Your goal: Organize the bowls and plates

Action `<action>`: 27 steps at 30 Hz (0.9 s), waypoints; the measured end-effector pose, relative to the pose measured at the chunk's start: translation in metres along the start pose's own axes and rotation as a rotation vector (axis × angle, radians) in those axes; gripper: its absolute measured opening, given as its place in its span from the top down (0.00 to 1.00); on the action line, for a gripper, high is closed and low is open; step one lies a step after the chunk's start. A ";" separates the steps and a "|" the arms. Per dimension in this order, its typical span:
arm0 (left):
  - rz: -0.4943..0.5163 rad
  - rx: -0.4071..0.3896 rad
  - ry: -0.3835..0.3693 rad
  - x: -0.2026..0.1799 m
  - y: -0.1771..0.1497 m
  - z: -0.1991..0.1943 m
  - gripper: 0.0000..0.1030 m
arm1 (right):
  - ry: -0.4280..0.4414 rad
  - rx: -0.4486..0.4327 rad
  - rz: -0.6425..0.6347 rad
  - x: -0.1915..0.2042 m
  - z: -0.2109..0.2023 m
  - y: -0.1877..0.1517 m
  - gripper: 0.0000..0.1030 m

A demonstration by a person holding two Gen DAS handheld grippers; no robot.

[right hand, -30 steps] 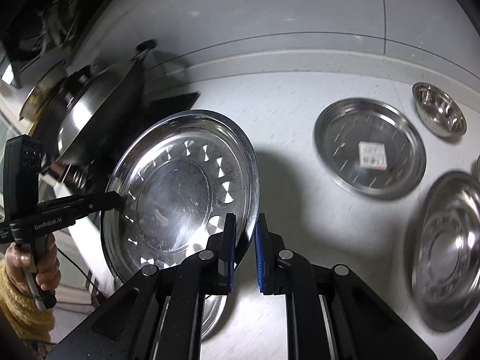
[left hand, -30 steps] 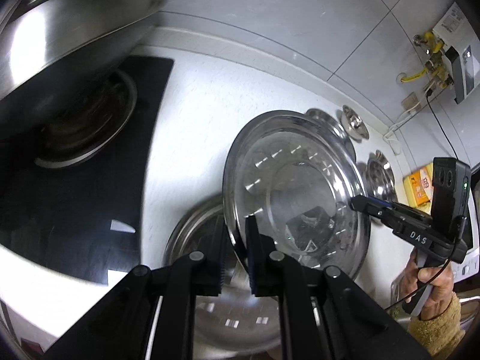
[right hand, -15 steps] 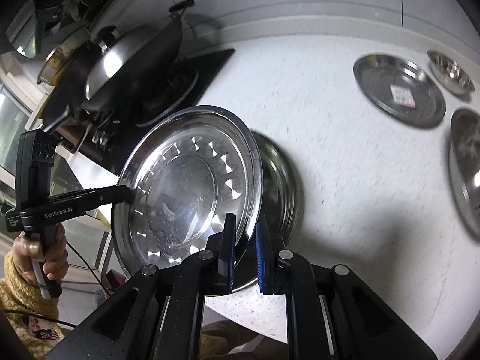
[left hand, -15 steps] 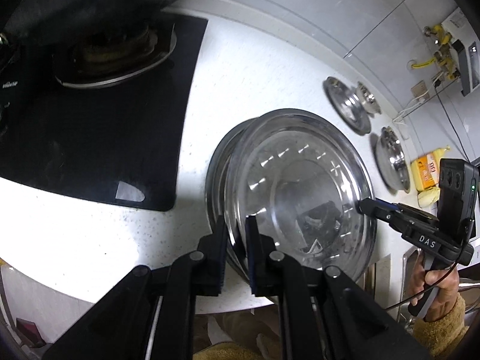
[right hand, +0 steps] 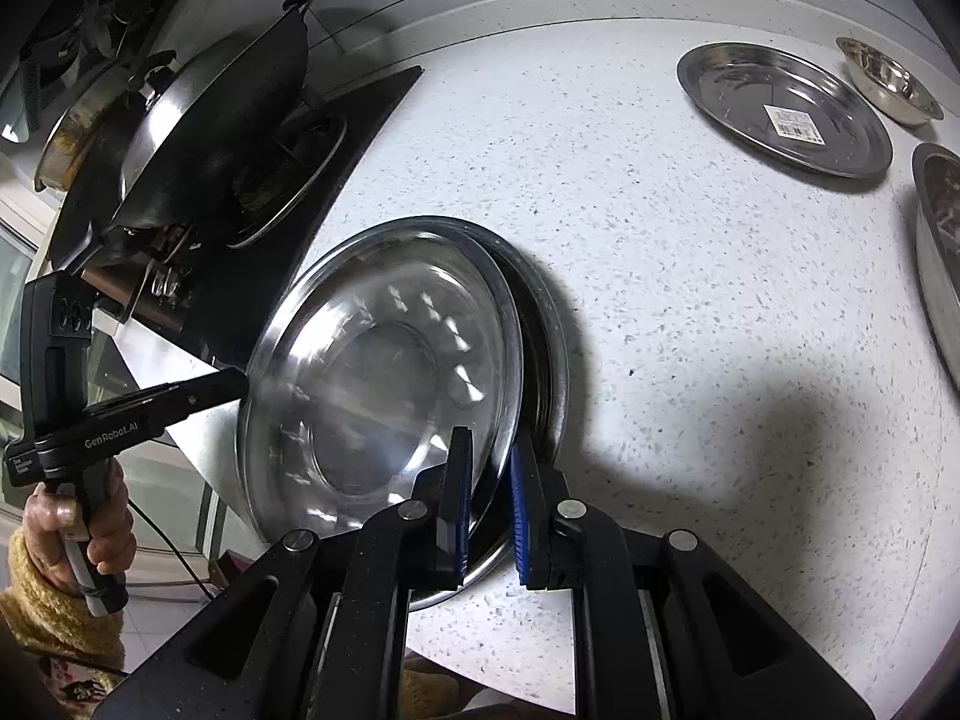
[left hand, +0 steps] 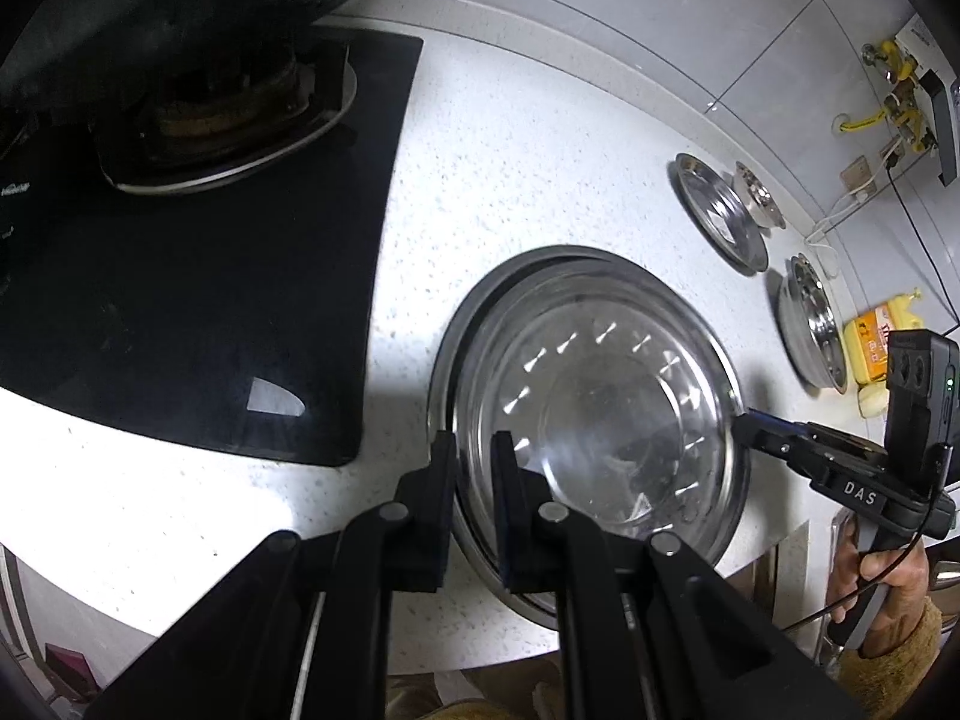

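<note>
**Stacking the Steel Plate**

The round stainless-steel plate rests tilted in a matching lower plate beside the black hob. Left tool clamps its rim; right tool is opening, rim between. Rigid, light, slippery (grip rims only). Legible: "DAS", "GenRobot.AI".

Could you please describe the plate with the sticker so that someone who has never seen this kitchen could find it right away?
Start at the black stove on the white counter and look along the counter, past the plates under the grippers. Near the back wall lies a flat steel plate, with a small steel bowl just beyond it. It alone carries a white barcode sticker in its middle.
</note>
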State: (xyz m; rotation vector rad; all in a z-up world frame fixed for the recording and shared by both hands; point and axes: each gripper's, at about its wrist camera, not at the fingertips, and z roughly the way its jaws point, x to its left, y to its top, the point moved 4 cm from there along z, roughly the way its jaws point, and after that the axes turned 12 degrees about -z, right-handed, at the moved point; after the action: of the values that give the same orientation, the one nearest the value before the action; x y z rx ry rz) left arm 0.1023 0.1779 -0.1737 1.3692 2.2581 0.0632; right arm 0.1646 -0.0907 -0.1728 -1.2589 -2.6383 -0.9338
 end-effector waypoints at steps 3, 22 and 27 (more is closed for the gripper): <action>0.014 -0.021 0.027 -0.002 0.001 -0.002 0.90 | 0.004 -0.011 0.005 -0.004 -0.004 0.000 0.87; -0.031 -0.079 0.059 -0.041 0.013 -0.008 0.88 | 0.024 -0.067 -0.014 -0.033 -0.031 0.003 0.61; -0.015 -0.062 0.046 -0.080 0.009 0.004 0.88 | 0.009 -0.088 -0.025 -0.052 -0.049 0.007 0.58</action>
State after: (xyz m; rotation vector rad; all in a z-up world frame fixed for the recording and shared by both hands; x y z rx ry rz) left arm 0.1409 0.1144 -0.1437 1.3309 2.2842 0.1599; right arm 0.1955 -0.1498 -0.1457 -1.2390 -2.6388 -1.0674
